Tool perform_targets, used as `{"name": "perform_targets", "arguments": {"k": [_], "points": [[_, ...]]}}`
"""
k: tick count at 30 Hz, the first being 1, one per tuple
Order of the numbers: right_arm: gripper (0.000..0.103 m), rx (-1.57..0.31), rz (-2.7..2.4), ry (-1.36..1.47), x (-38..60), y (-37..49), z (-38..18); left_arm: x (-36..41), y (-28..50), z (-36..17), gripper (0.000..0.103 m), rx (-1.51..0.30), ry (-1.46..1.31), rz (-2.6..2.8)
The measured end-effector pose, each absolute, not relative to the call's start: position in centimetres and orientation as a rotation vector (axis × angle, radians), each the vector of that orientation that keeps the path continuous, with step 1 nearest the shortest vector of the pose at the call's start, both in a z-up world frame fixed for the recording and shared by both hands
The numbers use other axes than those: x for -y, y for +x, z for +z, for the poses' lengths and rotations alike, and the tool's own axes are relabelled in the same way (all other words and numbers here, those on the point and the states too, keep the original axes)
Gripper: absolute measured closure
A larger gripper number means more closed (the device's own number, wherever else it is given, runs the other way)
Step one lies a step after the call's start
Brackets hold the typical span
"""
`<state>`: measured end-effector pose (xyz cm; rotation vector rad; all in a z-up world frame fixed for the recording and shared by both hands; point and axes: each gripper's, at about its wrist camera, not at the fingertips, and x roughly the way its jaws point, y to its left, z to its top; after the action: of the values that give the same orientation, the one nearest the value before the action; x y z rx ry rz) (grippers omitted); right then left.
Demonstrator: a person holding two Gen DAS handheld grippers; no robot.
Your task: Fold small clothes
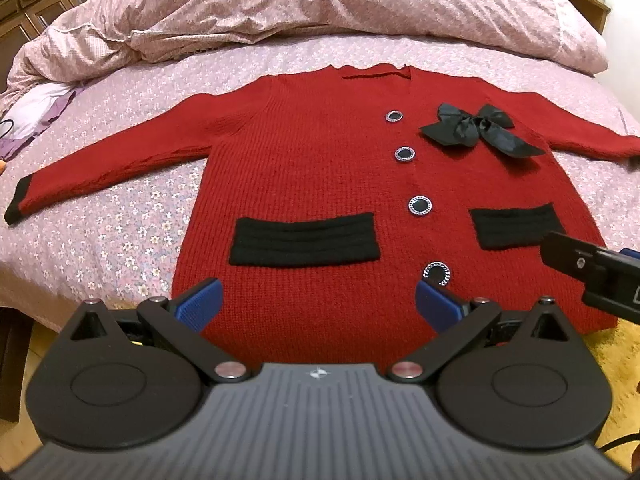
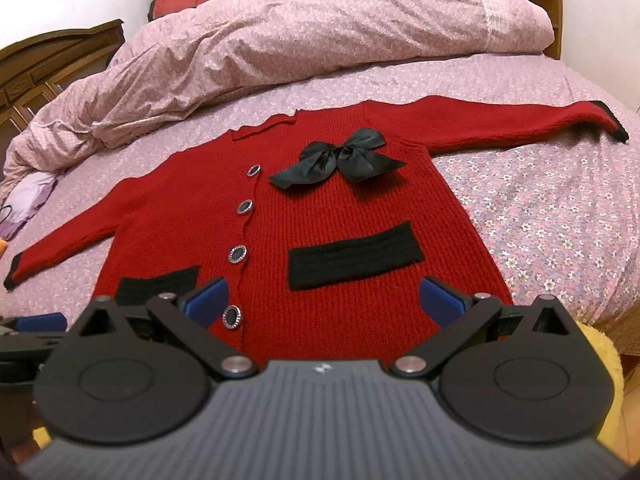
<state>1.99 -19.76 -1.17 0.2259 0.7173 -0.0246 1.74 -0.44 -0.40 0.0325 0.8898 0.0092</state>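
A small red knit cardigan (image 1: 320,168) lies flat and face up on the bed, sleeves spread to both sides. It has black pocket bands, black cuffs, several round buttons and a black bow (image 1: 476,128). It also shows in the right wrist view (image 2: 340,216). My left gripper (image 1: 318,300) is open and empty, hovering over the hem on the left half. My right gripper (image 2: 324,300) is open and empty over the hem on the right half. The right gripper's body shows at the right edge of the left wrist view (image 1: 592,268).
The bed has a pink flowered sheet (image 1: 100,240). A crumpled pink duvet (image 1: 280,8) lies along the far side. A pale purple garment (image 1: 32,120) lies at the far left. A wooden headboard (image 2: 44,64) stands on the left. Yellow fabric (image 2: 604,360) sits below the bed edge.
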Motion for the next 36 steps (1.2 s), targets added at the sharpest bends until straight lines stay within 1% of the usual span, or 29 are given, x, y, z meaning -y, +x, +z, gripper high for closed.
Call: {"name": "perform_targets", "arguments": {"k": [9,20,25,32,36], "points": [[0.0,-0.743,-0.014,0.212,20.0,3.7,-1.2,-0.5,4.7,-1.0,0.0,-0.924,0.033,0.045],[0.0,-0.825,-0.048,0.229,21.7,6.7,-4.1,-4.0,9.2,-1.4,0.0,-0.931,0.032,0.14],[0.0,-0.828,-0.053,0.226,22.1,7.4,-5.0,-8.0,12.0,-1.6,0.0,-0.911,0.023,0.232],[0.0,-0.829,-0.069,0.249,23.0,8.3,-6.0,-15.8,15.8,-2.9,0.0,-0.9,-0.022,0.431],[0.0,-0.844,-0.076,0.248,22.9,8.7,-6.4,-20.9,17.0,-3.4,0.0,-0.847,-0.12,0.53]]}}
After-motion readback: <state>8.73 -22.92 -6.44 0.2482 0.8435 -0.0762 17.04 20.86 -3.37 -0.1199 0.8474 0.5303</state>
